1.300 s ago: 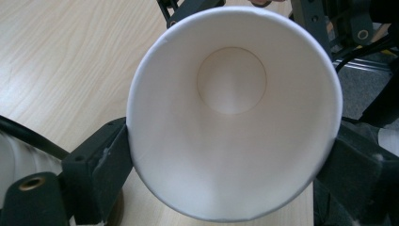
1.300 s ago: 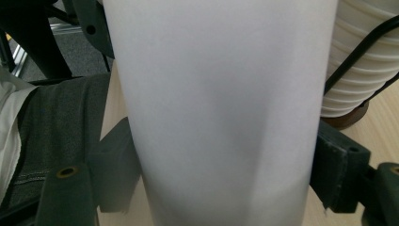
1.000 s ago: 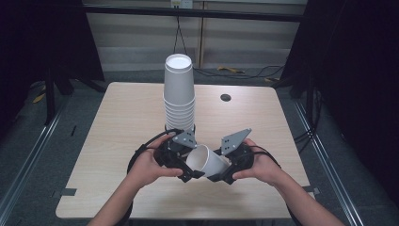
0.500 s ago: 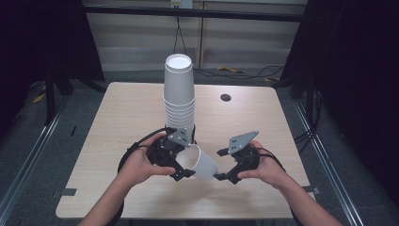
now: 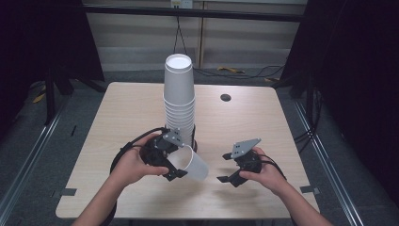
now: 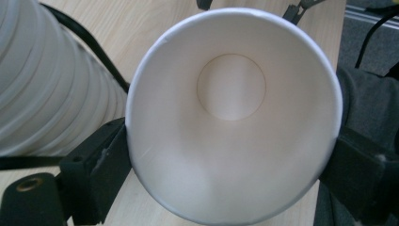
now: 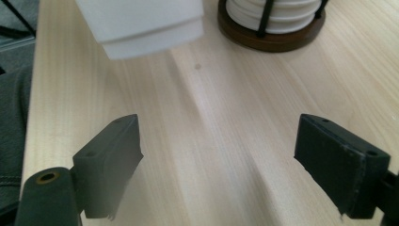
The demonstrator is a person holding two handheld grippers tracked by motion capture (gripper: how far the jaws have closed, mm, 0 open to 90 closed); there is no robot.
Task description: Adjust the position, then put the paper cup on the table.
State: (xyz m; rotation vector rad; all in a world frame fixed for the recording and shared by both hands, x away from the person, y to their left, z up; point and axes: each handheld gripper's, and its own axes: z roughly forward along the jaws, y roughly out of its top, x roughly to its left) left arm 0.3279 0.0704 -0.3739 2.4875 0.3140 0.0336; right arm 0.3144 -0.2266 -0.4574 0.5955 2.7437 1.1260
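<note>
A white paper cup [image 5: 192, 163] lies tilted on its side between the jaws of my left gripper [image 5: 181, 159], which is shut on its rim. In the left gripper view the cup's open mouth [image 6: 230, 117] faces the camera and both black jaws press its sides; those jaws have just been opening a little with the cup between them. My right gripper [image 5: 226, 167] is open and holds nothing, a short way right of the cup's base. In the right gripper view, the right gripper [image 7: 219, 160] hovers low over bare wood, the cup's base [image 7: 141, 21] ahead of it.
A tall stack of white cups [image 5: 179, 99] stands in a wire holder with a dark round base [image 7: 270, 35], just behind the left gripper. The wooden table [image 5: 131, 108] has a small dark hole [image 5: 225, 97] at the back. Dark floor and rails surround the table.
The right gripper has let go of the cup's base, then moved right and down toward the table. The cup stays in the left gripper, which has barely shifted.
</note>
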